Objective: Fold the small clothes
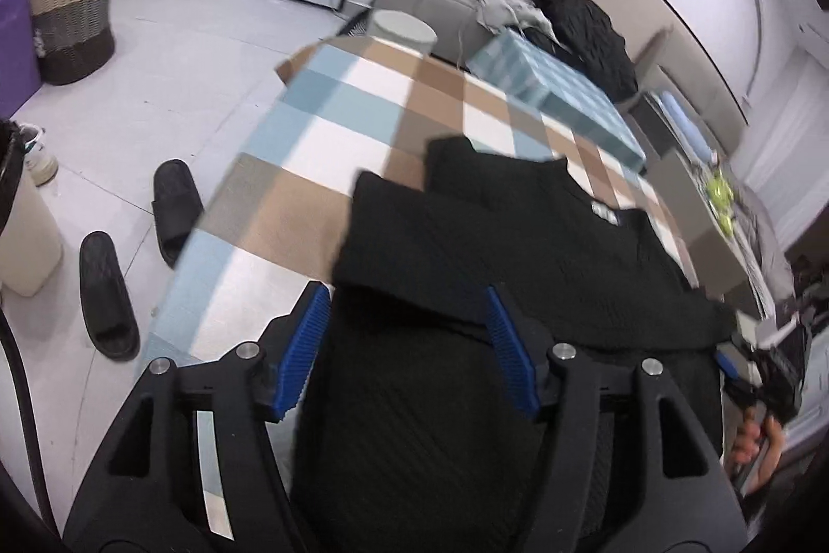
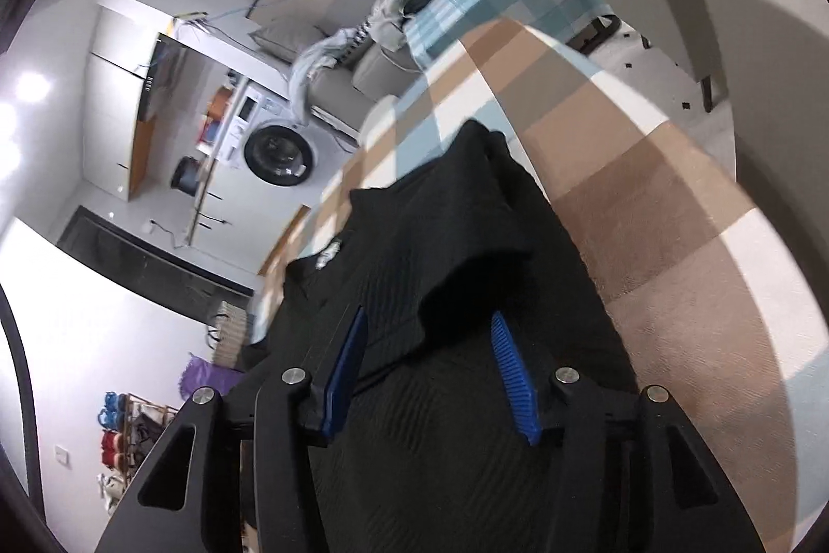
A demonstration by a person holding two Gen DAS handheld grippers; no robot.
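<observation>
Left wrist view: both grippers, left gripper and right gripper, hover spread apart over the black garment (nothing pinched). Each should pinch the garment's nearest edge squarely and lift evenly, keeping the fold straight.

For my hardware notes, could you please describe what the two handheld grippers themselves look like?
Both the left gripper and right gripper look alike: matte black angular frames with cut-out openings, round silver bolts at the joints, and two flat blue ribbed finger pads each. No markings or sleeves are visible.
</observation>
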